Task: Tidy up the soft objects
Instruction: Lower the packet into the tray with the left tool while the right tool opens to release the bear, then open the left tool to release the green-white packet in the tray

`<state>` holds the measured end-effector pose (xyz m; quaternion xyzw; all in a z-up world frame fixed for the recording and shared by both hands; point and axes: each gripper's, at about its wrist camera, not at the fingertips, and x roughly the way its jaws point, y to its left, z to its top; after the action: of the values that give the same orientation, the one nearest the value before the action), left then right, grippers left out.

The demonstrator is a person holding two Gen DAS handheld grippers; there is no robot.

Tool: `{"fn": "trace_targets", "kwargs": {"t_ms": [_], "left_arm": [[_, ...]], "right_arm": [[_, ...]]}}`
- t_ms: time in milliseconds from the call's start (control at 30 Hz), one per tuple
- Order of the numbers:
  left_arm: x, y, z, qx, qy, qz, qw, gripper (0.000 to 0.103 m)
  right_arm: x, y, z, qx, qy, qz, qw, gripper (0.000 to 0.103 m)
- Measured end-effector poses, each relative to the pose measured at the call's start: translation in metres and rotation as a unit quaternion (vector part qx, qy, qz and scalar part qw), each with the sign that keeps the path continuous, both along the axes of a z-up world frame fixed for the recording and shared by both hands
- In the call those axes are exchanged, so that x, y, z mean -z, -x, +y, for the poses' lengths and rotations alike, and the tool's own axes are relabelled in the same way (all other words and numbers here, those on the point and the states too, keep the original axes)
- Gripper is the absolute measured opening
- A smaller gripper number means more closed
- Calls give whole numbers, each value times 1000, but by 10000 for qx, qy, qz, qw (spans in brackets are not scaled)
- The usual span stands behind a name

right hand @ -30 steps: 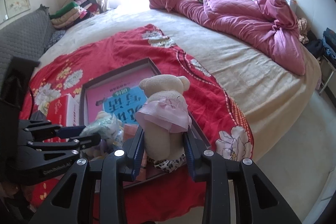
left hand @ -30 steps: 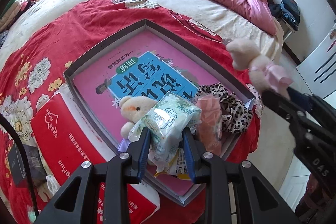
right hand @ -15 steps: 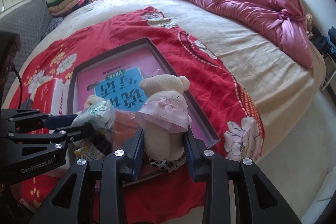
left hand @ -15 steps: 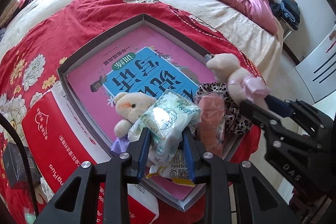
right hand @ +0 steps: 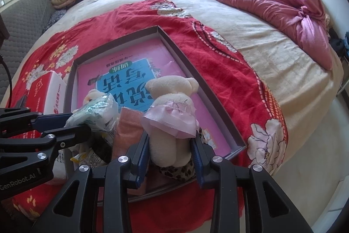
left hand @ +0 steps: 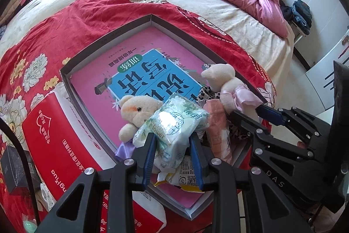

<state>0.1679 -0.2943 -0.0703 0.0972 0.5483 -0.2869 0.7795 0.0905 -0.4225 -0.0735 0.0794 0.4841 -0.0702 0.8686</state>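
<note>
The right wrist view is showing the right gripper [right hand: 170, 145] bringing the cream teddy bear in a pink skirt [right hand: 172, 115] down into the shallow grey box [right hand: 205, 88], its jaws closed on the bear's legs just above the leopard-print fabric [right hand: 174, 170] at the box's near right corner. A second ago the bear was hanging well above the box's right edge, so this placement is nearly finished. The left gripper [left hand: 172, 145] is staying put, clamped tight on the pale green tissue pack [left hand: 174, 123] beside the other teddy bear [left hand: 137, 110] at the near edge.
</note>
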Motion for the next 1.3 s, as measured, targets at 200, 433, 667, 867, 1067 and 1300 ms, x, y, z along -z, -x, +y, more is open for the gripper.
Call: {"fn": "trace_targets", "kwargs": {"t_ms": [200,433,667,867,1067,1300], "left_arm": [[1,-1,1,-26,59,40,10000,32],[0,-1,2,-25,81,70,9999,32],[1,-1,4,-29,159,163,9997,33],[3,-3,2,7,143,226,9996,36],[5,-1,0,53,115,272,9995,50],[2,2,2,82,150,230,9996,55]], "right_arm": [[3,2,-6,176,-240,25,9996,44],[-2,5,-7,254,-226,26,9994,47],[-12,7,-6,215,-239,-44,9995,53],[-24,14,-6,263,-117,-162,9995,58],[-31,17,-9,305,-9,-190,9994,58],[-34,22,-12,369,25,-187,9991,59]]}}
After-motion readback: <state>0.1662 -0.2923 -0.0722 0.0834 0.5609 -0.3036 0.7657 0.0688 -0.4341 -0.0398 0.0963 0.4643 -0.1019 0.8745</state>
